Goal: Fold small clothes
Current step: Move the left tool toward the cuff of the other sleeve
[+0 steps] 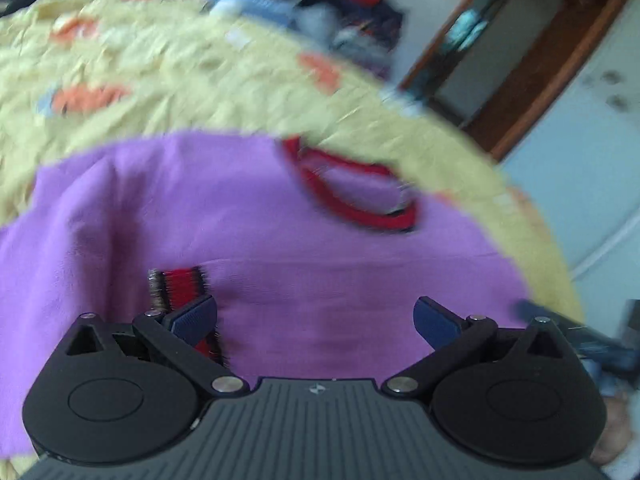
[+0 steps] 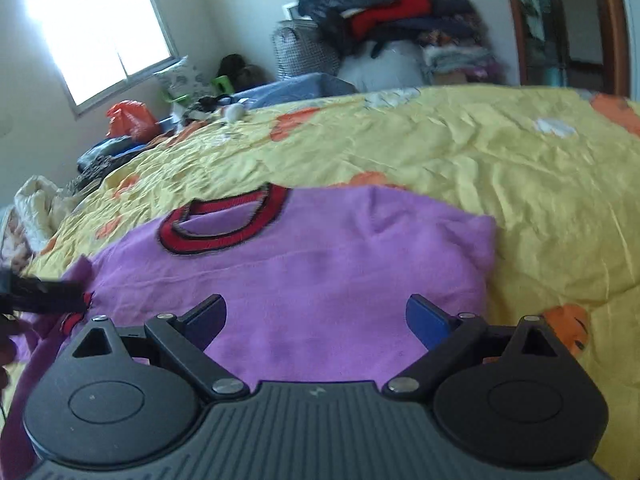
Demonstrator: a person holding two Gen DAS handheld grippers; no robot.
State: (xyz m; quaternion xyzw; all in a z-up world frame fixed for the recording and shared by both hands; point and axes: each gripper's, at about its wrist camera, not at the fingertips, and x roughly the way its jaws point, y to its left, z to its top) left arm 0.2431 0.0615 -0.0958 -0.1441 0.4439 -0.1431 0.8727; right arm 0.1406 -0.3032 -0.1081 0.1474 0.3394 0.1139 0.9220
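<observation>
Yellow bedspread [image 2: 500,168] with orange motifs covers the bed and carries the garment. Right gripper [image 2: 316,316]: jaws spread wide, blue pads apart, nothing between them, poised over the lower body of the purple sweater [image 2: 320,272]. Left gripper [image 1: 316,318]: jaws likewise spread wide and empty; a red-and-black striped cuff [image 1: 180,284] lies beside its left finger, though contact cannot be judged through the blur. The sweater lies flat on the bedspread, front up, with its red-and-black neckband [image 2: 224,224] at the far edge, away from both grippers. Beyond the bed: a bright window [image 2: 100,28], a heap of piled clothing [image 2: 392,16] against the wall, and a wooden door frame [image 2: 616,24].
</observation>
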